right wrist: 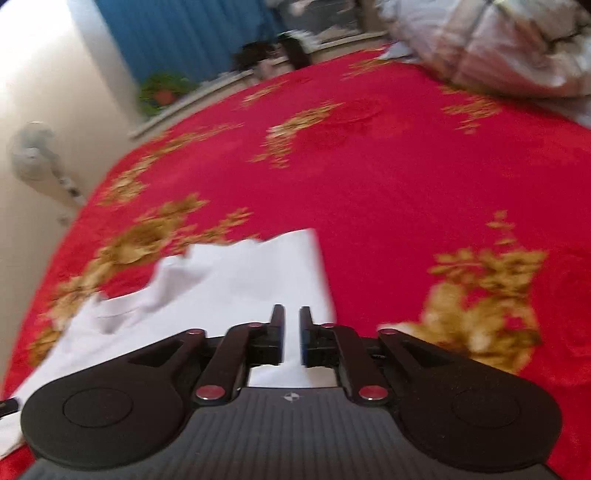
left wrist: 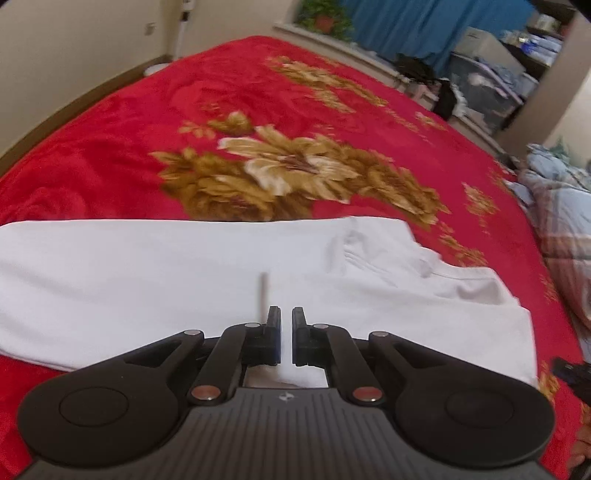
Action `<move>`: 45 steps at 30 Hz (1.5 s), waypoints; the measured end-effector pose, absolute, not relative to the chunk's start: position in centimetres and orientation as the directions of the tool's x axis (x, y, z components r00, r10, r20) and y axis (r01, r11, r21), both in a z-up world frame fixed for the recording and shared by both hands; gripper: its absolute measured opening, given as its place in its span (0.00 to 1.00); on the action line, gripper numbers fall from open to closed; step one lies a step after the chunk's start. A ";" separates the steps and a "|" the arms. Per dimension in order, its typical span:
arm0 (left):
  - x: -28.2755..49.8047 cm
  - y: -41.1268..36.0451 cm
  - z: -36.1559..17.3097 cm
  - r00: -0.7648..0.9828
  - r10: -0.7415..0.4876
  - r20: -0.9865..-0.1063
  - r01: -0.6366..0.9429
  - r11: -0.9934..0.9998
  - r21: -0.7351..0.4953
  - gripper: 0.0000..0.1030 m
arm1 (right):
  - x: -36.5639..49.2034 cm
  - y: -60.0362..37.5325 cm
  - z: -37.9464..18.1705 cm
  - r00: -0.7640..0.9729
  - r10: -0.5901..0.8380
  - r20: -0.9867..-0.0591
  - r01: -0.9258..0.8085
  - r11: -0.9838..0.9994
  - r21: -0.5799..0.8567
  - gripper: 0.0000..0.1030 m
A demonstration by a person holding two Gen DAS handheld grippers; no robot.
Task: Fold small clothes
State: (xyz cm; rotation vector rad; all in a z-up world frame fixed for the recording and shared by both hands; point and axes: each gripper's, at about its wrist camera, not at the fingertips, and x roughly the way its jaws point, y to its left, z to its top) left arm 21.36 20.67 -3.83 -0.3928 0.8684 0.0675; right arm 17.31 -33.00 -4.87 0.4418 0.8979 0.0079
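White garment lies flat on the red blanket, open blanket beyond its far edge. Left gripper clenched empty above it; right gripper slightly parted, gripping nothing, near its right edge.

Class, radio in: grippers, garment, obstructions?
Left gripper shut, empty. Right gripper slightly open, empty. White garment flat on red bedspread. Nothing in the way.

You have one white garment at 6 o'clock, one red blanket under it, one potted plant at 12 o'clock, and two grippers.
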 end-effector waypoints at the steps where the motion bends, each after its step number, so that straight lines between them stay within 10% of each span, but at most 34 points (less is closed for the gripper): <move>1: 21.3 20.2 -3.9 0.649 -0.121 -0.751 -0.194 0.928 -0.317 0.07 | 17.5 -33.0 -5.4 0.611 0.221 -0.760 0.178 0.897 0.404 0.29; 9: 21.6 17.6 -6.6 0.548 -0.104 -0.830 -0.117 0.973 -0.199 0.27 | 17.9 -32.0 -8.0 0.481 0.150 -0.864 0.187 0.945 0.268 0.29; 25: 12.3 21.2 6.5 0.839 0.152 -0.523 -0.247 0.962 -0.116 0.79 | 16.0 -29.9 -3.4 0.608 0.142 -0.781 0.024 0.980 0.197 0.30; 30: 9.4 23.5 5.8 0.843 0.282 -0.458 -0.340 0.939 -0.046 0.82 | 14.6 -28.6 -1.3 0.681 0.116 -0.723 -0.039 0.992 0.123 0.30; 45: 10.4 31.1 0.9 0.661 0.336 -0.671 -0.591 0.784 -0.191 0.80 | 13.4 -28.5 -0.8 0.686 0.131 -0.716 -0.052 0.990 0.131 0.37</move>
